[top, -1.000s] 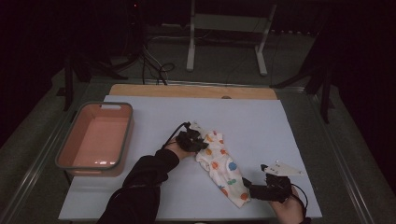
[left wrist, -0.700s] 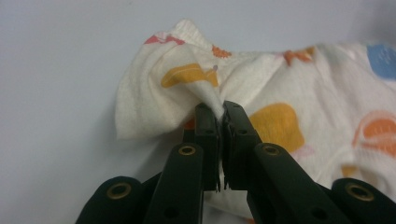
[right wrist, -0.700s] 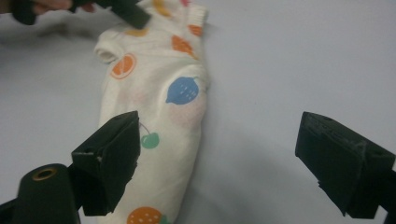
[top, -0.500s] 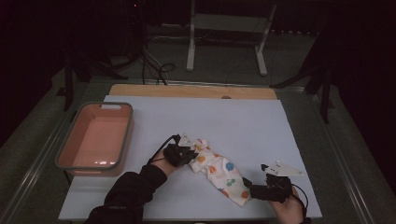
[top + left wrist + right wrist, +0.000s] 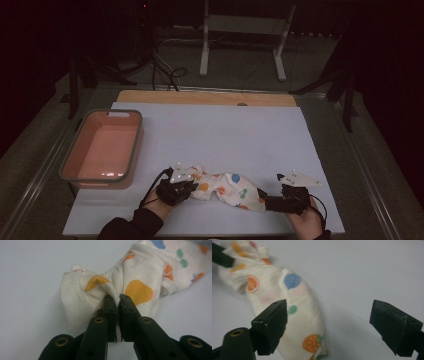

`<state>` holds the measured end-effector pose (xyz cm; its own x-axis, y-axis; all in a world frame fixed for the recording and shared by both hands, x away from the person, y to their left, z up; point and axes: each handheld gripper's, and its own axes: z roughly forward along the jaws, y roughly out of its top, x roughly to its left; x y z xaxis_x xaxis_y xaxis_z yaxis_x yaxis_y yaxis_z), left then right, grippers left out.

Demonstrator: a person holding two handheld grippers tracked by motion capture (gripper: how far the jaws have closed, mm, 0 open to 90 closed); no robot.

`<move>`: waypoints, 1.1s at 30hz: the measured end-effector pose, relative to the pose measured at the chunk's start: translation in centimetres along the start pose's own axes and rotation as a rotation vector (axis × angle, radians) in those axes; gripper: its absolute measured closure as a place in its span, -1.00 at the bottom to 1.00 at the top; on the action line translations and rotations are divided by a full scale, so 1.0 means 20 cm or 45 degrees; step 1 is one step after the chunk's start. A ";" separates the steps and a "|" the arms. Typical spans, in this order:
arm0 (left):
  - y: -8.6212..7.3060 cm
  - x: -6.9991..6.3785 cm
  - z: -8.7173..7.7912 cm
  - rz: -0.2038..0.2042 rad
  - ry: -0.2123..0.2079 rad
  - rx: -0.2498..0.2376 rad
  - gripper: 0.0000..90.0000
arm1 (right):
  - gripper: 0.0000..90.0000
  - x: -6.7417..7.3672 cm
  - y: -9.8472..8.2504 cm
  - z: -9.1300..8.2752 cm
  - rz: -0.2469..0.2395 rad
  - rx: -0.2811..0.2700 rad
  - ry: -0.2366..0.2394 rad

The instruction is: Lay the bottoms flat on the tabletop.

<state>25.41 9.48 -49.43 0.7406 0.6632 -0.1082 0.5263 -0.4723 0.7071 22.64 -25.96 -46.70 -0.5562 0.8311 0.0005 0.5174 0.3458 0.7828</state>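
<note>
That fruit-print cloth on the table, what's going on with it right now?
A person at the table works a tool in each hand. The left tool is pinched shut on one bunched end of the fruit-print cloth, which lies crumpled near the front edge. The right tool sits open at the cloth's other end, gripping nothing. A pink bin waits empty to the left.

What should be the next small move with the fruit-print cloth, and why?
Probably close the right gripper on the near end of the cloth. The left gripper is already shut on a fold at the other end, while the right jaws stand wide open with the cloth's end beside one of them. With both ends held, the cloth could be spread or lifted.
</note>
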 end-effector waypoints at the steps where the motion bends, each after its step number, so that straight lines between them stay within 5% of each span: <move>1: -0.01 0.00 -0.01 -0.019 -0.009 0.005 0.84 | -0.68 0.00 0.00 0.00 -0.015 -0.004 -0.004; 3: -0.03 -0.01 -0.04 -0.047 -0.018 0.018 0.71 | -0.68 0.00 0.01 0.00 -0.013 -0.007 0.003; 5: -0.03 -0.01 -0.07 -0.027 0.017 0.015 0.43 | -0.68 0.00 0.01 0.01 -0.010 -0.003 -0.001; 9: 0.00 0.01 -0.13 -0.023 0.010 -0.008 0.21 | -0.68 0.00 0.01 0.01 -0.015 0.003 0.005; 15: 0.11 0.08 -0.17 0.011 0.050 -0.061 0.15 | -0.69 0.00 0.08 0.03 -0.010 -0.022 0.001; 20: 0.20 0.19 -0.07 -0.011 0.021 -0.024 0.15 | -0.70 -0.01 0.13 0.09 -0.004 -0.027 0.020; 23: 0.24 0.24 0.03 0.018 0.039 0.060 0.15 | -0.66 -0.02 0.17 0.15 -0.004 -0.008 0.030; 33: 0.23 0.33 0.25 -0.065 -0.014 0.184 0.26 | -0.38 0.04 0.22 0.26 -0.042 0.031 0.069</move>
<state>34.84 8.70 -50.39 0.7155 0.6824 -0.1496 0.6172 -0.5172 0.5930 27.80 -21.46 -46.56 -0.6072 0.7945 0.0091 0.5134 0.3836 0.7677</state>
